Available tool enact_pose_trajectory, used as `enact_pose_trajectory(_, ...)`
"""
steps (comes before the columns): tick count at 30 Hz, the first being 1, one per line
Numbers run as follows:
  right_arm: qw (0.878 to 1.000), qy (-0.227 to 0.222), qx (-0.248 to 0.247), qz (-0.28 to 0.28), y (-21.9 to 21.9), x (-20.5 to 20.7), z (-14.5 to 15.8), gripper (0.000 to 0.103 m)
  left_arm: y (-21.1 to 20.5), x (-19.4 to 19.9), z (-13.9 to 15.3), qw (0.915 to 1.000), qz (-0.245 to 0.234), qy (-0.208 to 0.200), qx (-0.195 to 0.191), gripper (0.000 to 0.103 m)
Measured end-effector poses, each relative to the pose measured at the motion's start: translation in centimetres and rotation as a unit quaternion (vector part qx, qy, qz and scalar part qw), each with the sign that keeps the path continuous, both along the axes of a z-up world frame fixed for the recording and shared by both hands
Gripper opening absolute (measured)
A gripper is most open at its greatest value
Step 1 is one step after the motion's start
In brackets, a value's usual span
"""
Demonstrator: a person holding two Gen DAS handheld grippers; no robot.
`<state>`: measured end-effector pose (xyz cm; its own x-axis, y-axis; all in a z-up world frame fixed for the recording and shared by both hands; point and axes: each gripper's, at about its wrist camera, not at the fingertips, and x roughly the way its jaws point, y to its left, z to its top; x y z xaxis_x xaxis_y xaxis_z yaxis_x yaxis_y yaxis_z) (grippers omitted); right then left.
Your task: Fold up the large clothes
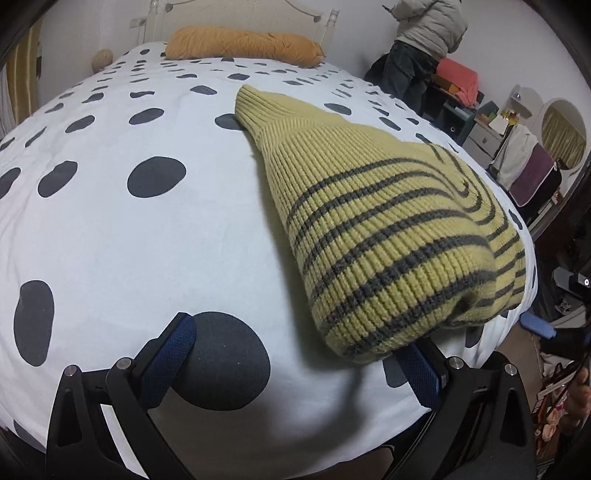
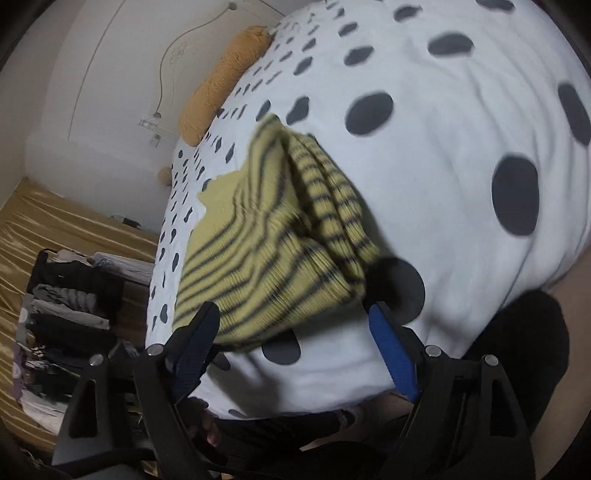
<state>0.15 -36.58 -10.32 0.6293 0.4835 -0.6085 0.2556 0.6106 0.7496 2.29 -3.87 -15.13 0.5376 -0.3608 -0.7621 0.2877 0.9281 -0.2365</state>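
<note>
A folded yellow ribbed-knit sweater with dark grey stripes lies on the bed's white, dark-spotted cover, right of centre in the left wrist view. The left tool is spread wide, its right finger tucked under the sweater's near edge. The right tool, at lower centre, is released and grasps nothing.

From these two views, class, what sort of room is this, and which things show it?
Most likely a bedroom: a bed with a spotted duvet and white headboard, an orange pillow at its head, and a striped sweater lying folded on top.
</note>
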Motion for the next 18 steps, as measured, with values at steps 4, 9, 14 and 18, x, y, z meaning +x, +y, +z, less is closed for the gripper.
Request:
enact_pose_trajectory(4, 0.996, -0.011, 0.084, -0.002, 0.7, 1.6, -2.8, 0.077, 0.2, -0.1, 0.4, 0.9999, 0.002, -0.012, 0.002, 0.102)
enact_pose_trajectory(9, 0.997, -0.078, 0.016, 0.010, 2.0, 4.2, -0.1, 0.029, -0.4, -0.2, 0.6, 0.9989, 0.002, -0.039, 0.028, 0.103)
enact_pose_trajectory(14, 0.992, -0.097, -0.084, 0.013, 2.3, 6.3, 3.1, 0.020, -0.6, -0.4, 0.3, 0.9966, 0.013, -0.051, 0.063, 0.103)
enact_pose_trajectory(18, 0.983, -0.047, -0.175, 0.030, 3.3, 6.4, 0.0, 0.015, 0.1, -0.6, -0.9, 0.9970, 0.025, -0.040, 0.062, 0.103)
